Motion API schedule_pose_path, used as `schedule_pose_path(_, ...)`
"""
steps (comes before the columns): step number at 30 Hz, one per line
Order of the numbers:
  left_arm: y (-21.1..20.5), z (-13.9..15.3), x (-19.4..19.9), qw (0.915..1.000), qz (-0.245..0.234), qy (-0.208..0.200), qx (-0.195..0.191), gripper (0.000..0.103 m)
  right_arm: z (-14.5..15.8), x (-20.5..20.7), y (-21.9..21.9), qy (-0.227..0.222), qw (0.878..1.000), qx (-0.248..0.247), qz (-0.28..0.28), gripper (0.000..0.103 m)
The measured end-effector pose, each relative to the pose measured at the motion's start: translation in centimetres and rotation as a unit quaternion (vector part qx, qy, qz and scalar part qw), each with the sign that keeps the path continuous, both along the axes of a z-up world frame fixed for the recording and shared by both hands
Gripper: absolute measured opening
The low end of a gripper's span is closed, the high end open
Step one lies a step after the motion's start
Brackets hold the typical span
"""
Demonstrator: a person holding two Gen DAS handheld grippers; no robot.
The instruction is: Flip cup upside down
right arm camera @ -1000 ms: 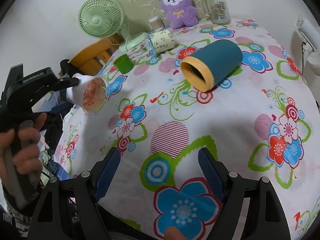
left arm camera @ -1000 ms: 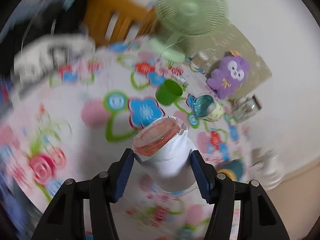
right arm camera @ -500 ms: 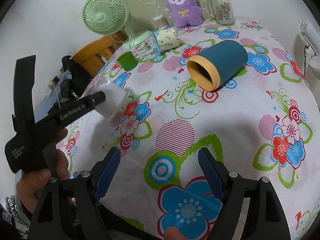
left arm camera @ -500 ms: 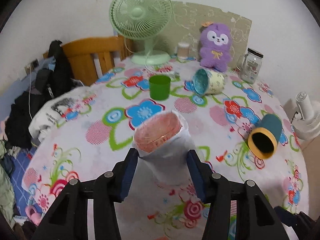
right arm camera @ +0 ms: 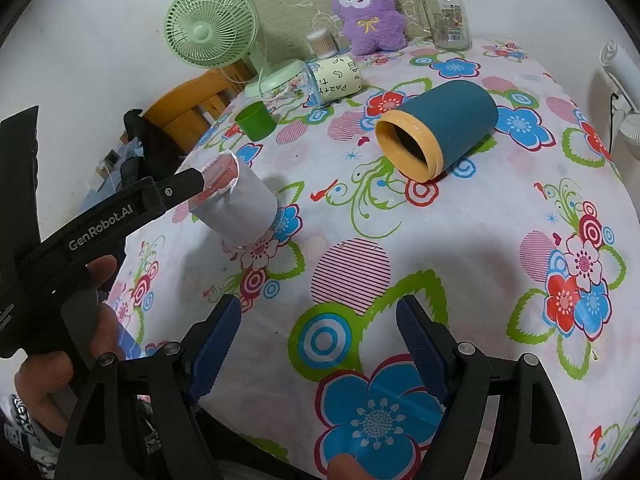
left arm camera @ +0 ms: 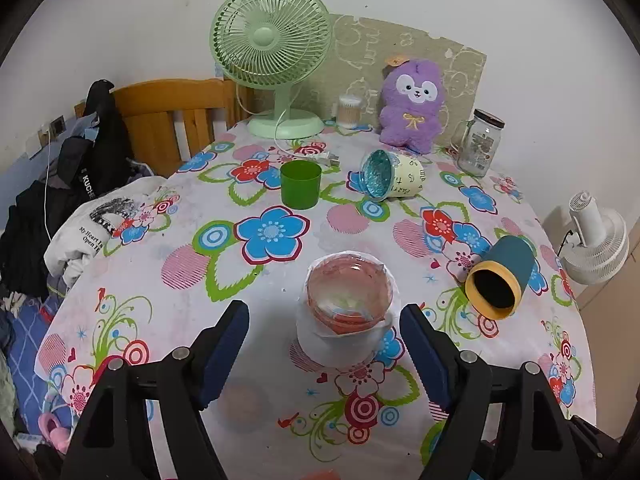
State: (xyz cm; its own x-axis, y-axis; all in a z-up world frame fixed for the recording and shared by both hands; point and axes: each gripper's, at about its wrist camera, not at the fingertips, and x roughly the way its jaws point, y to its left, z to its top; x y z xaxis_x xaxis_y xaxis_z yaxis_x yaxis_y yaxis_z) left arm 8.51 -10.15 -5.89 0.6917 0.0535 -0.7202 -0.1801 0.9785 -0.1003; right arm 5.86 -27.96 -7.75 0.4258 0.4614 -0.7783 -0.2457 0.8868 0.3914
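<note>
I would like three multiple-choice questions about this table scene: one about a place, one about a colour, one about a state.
1. Where is the white paper-wrapped cup?
A. between the fingers of the left hand-held gripper
B. beside the purple plush toy
C. on the wooden chair

2. What colour is the small upright plastic cup?
A. red
B. green
C. yellow

3. How are the left hand-held gripper's jaws?
A. shut on the cup
B. open, clear of the cup
C. hidden

Answers: 1 A, it stands between the blue pads; 2 B, plainly green; 3 B, gaps show on both sides.

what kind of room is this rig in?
Likely a lived-in home room, not a lab: flowered tablecloth, green desk fan, purple plush toy, and clothes heaped on a wooden chair.
</note>
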Motion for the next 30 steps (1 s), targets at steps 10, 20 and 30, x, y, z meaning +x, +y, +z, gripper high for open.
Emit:
schedule_pose_path(10, 0.6, 1.8, -1.2, 0.9996, -0.009, -0.018, -0.019, 0.085, 0.5, 0.2, 0.5, -0.006, 1.000, -0.005, 0.005, 0.082)
schedule_pose_path(20, 3.2, 4.1, -2.8, 0.9982, 0.016, -0.057, -0.004, 0.093, 3.0, 0.4, 2.5, -0.048, 0.998, -0.030, 0.012, 0.082)
schedule_pose_path(30, 5.6, 7.0, -4.4, 0.9931, 0.031, -0.110, 0.024, 0.103, 9.0, -0.6, 4.0, -0.181, 0.981, -0.064, -0.035, 0.103)
